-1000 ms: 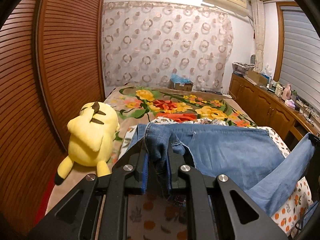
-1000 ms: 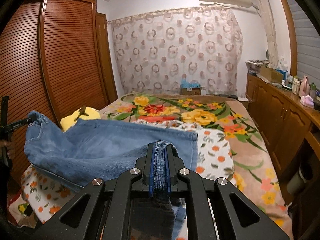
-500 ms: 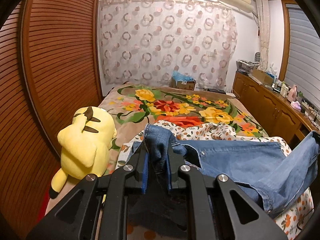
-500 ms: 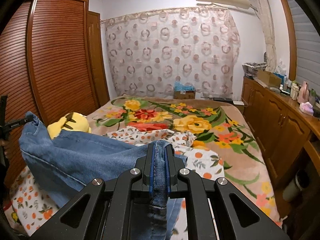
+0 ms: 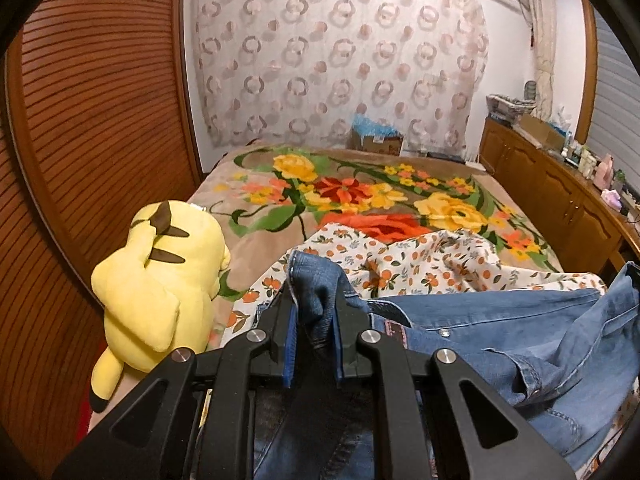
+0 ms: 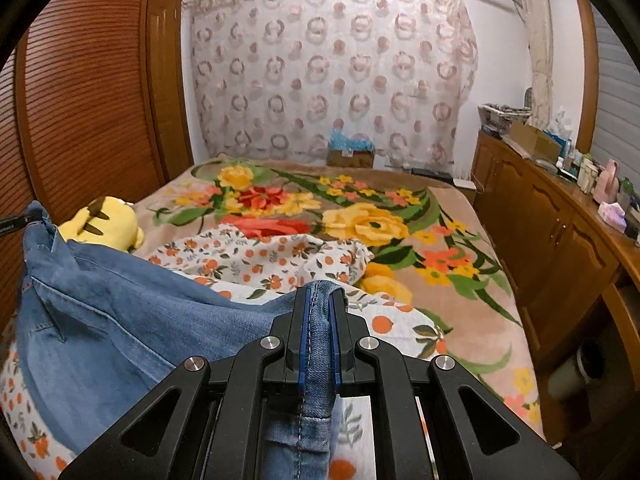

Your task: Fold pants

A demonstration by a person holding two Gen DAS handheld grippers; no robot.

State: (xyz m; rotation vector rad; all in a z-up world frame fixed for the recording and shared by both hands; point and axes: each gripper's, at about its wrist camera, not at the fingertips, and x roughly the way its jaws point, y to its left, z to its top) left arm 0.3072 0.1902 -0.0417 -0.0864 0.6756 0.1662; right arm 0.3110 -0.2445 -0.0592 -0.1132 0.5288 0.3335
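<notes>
Item: jeans (image 5: 520, 332), held above floral sheet (image 5: 420, 256) on bed. We grip denim in left gripper (image 5: 313, 320) and right gripper (image 6: 319, 320), both clenched. Fold unfinished, we judge; laying flat remains.

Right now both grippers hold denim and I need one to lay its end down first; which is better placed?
Probably the right gripper: it pinches a flat hem of the jeans, while the left gripper grips a bunched wad.
</notes>
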